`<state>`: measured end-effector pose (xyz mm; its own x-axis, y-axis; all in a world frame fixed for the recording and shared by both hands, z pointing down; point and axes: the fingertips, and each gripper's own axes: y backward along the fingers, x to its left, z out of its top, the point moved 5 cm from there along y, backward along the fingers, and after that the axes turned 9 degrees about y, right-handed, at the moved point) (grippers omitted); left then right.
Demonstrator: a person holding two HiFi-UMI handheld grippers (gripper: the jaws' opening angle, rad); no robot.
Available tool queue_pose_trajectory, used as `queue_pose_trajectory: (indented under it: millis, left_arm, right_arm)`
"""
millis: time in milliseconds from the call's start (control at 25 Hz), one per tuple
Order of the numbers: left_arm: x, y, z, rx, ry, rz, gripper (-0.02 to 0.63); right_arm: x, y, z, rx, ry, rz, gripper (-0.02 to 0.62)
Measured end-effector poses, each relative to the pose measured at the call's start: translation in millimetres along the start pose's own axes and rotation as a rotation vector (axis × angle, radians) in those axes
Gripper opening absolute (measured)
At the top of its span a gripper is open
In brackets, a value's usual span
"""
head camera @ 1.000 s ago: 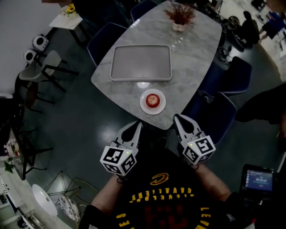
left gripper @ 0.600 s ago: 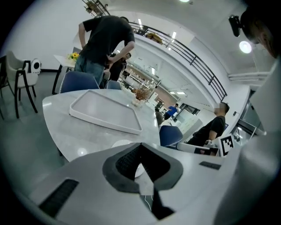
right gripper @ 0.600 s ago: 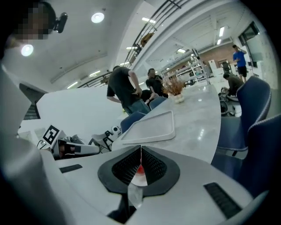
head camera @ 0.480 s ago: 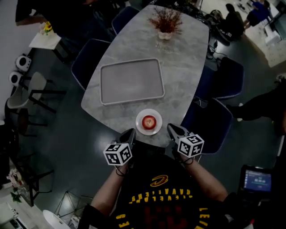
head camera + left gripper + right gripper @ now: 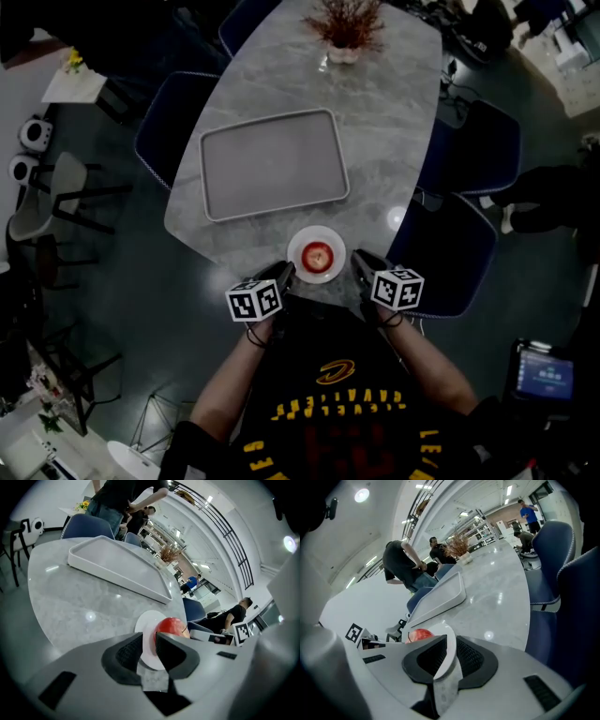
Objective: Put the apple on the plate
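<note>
Left claw (image 5: 284, 272) opening on nothing, right claw (image 5: 361, 263) slightly apart and empty, apple (image 5: 318, 255) on plate (image 5: 298, 246) between them

left hand-held gripper (image 5: 284, 272) and right hand-held gripper (image 5: 359, 260) drawn in beside plate (image 5: 297, 248), left jaws opening

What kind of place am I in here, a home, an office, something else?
Probably an open-plan office or lab hall, not a home: a marble table ringed by blue chairs, several people about, and a railed upper gallery overhead.
</note>
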<state>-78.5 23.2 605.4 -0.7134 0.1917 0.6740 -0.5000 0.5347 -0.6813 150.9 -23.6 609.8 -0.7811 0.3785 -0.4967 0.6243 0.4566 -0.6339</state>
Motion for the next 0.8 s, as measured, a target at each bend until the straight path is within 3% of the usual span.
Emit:
queue_pose_trajectory:
  millis: [40, 280, 800]
  left_arm:
    - [2, -4, 0, 0.008, 0.007, 0.006, 0.074]
    - [12, -13, 0, 0.034, 0.01, 0.04, 0.083]
    - [20, -23, -16, 0.114, 0.059, 0.012, 0.081]
  right_arm:
    - [-3, -3, -3, 0.011, -0.014, -0.003, 0.06]
    - [2, -15, -16, 0.057, -0.042, 0.027, 0.061]
    - [9, -27, -34, 0.151, -0.076, 0.006, 0.061]
